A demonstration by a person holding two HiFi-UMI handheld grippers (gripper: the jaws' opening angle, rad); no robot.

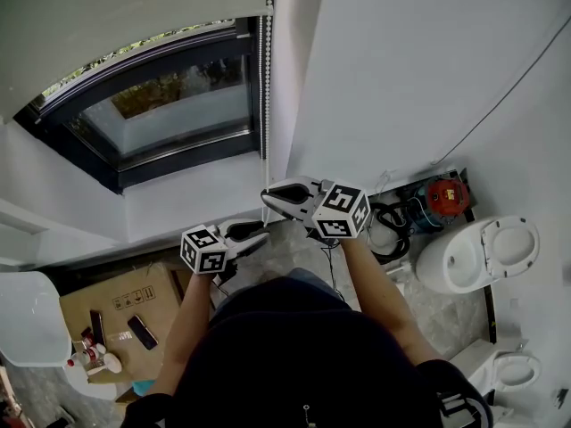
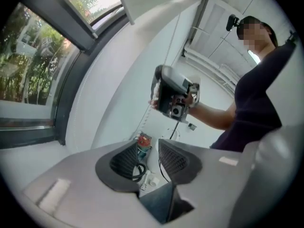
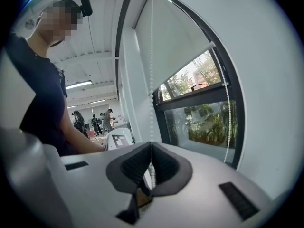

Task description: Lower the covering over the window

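While your right gripper [image 3: 151, 152] clamps white beaded pull chain [image 3: 152, 70] rising from its jaws, left gripper [image 2: 151, 156] gapes empty, left of chain.

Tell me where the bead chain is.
In the head view, the bead chain hangs along the right edge of the window, pinched lower down by the right gripper.

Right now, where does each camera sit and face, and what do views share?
Head view: on the person's head, steeply down onto window, bead chain, left gripper, right gripper; forearms show.
Left gripper view: on the left gripper, along its open, empty jaws toward the right gripper and the person's torso.
Right gripper view: on the right gripper, up at the blind; jaws shut on the bead chain; torso at left.
Shared: all show the window; head and left gripper views show the right gripper.
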